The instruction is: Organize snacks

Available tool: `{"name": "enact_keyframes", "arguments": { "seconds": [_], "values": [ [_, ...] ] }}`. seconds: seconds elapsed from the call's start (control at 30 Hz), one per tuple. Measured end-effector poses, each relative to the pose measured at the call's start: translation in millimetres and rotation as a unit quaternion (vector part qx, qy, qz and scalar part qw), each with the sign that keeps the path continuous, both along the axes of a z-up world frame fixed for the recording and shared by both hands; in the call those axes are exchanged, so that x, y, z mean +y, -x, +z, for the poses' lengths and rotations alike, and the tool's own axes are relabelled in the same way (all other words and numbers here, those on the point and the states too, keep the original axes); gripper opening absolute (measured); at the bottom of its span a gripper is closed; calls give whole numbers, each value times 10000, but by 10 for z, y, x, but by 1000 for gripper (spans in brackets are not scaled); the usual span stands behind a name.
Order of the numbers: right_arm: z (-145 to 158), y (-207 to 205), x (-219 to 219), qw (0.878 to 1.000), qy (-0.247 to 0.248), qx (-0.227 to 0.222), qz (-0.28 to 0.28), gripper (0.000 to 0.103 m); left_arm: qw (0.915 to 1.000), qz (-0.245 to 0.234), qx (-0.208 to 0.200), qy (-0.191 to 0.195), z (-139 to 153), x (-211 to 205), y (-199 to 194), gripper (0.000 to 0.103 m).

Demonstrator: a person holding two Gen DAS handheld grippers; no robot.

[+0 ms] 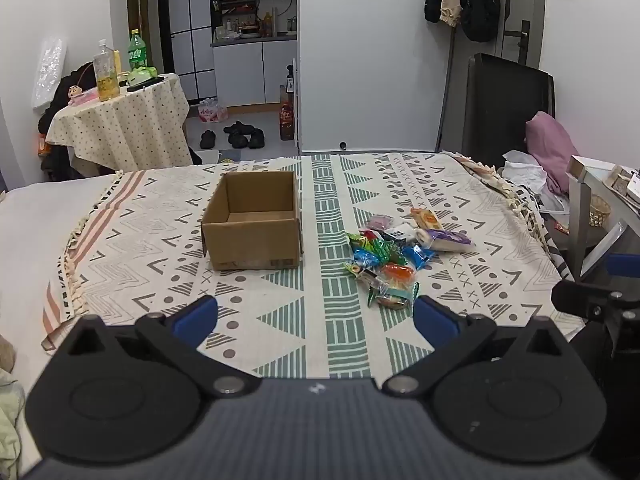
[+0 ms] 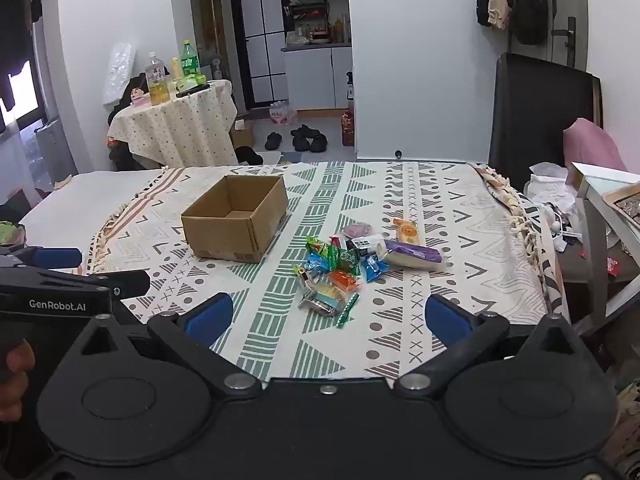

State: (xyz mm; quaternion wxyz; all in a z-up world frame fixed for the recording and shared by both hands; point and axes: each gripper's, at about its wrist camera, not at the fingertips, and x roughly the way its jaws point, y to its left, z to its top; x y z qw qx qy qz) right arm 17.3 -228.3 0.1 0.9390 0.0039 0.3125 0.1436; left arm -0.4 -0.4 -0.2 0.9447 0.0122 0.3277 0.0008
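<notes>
An open cardboard box (image 1: 252,220) (image 2: 236,218) stands empty on the patterned cloth (image 1: 328,320) (image 2: 280,320). To its right lies a pile of wrapped snacks (image 1: 394,258) (image 2: 352,268), among them a purple-and-white pack (image 2: 412,255) and an orange pack (image 1: 427,218). My left gripper (image 1: 315,316) hovers near the front edge with its blue pads wide apart and nothing between them. My right gripper (image 2: 328,316) is open too, empty, just short of the snack pile. The left gripper (image 2: 56,276) shows at the left of the right wrist view, held by a hand (image 2: 16,376).
A small round table (image 1: 120,128) with bottles stands behind on the left. Shoes (image 1: 240,136) lie on the floor by a kitchen doorway. A dark panel (image 1: 508,108), a pink cushion (image 1: 550,148) and a white side table (image 2: 608,200) crowd the right side.
</notes>
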Motion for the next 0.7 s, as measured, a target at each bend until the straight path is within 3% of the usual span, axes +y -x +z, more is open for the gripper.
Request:
{"name": "enact_keyframes", "arguments": {
  "seconds": [0.7],
  "values": [
    [-2,20,-44,9999,46,60,-123,103,9990,77,-77,439,89,161,26,103]
  ]
}}
